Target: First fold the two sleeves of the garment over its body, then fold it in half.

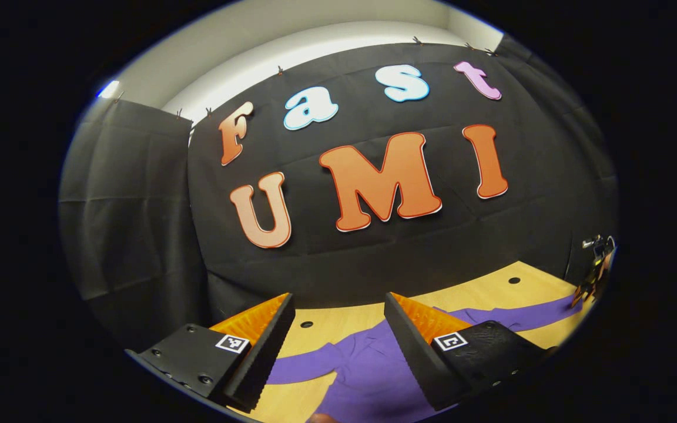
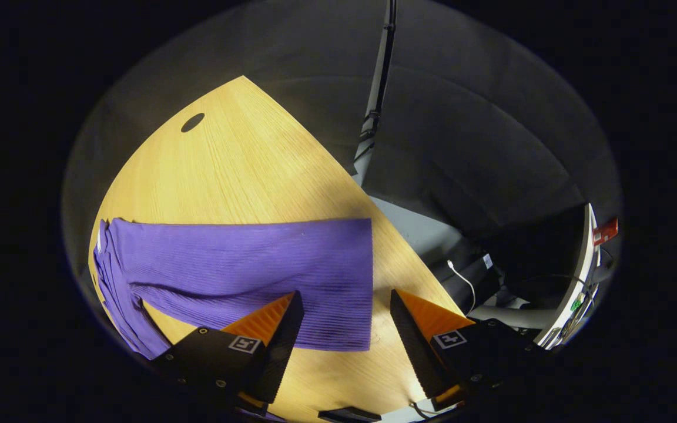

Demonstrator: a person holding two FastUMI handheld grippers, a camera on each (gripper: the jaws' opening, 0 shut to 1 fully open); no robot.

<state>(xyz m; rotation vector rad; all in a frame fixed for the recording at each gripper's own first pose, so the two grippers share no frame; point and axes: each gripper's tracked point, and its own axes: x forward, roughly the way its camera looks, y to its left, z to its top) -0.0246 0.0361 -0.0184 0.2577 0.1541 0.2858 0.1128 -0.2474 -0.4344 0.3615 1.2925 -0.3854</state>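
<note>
Wooden table (image 2: 238, 170), purple garment (image 2: 244, 264) near edge.

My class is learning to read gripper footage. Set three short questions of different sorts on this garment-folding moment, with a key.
1. True or false: the right gripper is shut on the purple garment.
2. What does the garment lie on?
3. The left gripper is: A open, B shut on a sleeve, C shut on nothing.

Key: 1 false, it is open above the cuff end. 2 the wooden table. 3 A.
</note>
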